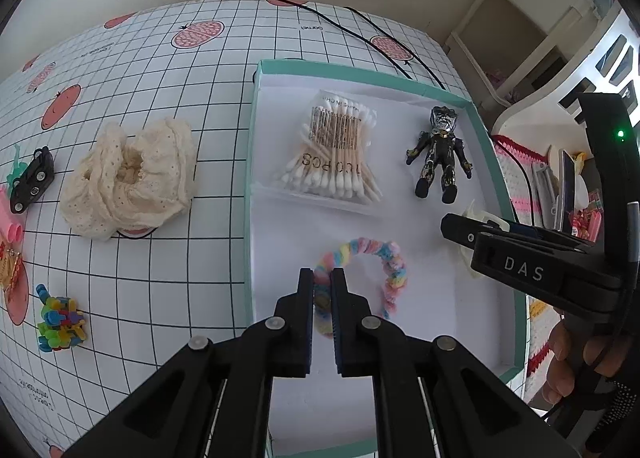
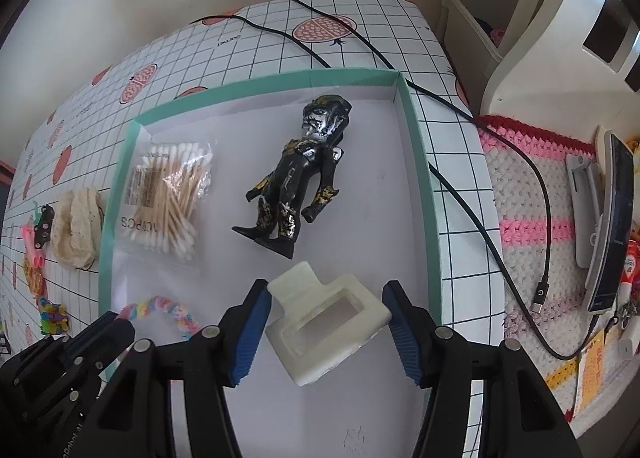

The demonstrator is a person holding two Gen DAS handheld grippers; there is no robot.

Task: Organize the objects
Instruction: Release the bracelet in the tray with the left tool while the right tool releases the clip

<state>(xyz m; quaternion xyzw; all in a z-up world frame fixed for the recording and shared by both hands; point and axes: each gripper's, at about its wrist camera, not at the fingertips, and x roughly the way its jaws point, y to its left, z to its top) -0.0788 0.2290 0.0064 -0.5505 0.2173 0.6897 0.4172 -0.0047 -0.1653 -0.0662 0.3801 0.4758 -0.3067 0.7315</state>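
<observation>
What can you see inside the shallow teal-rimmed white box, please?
Inside the teal-rimmed box: a bag of cotton swabs, a black figurine, a pastel plush loop pinched by the left gripper, and a cream plastic frame between the right gripper fingers. The box's near end is hidden.

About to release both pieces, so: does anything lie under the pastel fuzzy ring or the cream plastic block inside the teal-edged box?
Nothing visible does. The pastel fuzzy ring and cream plastic block hang over bare white floor of the teal-edged box; the cotton swab bag and black figurine lie farther back.
</observation>
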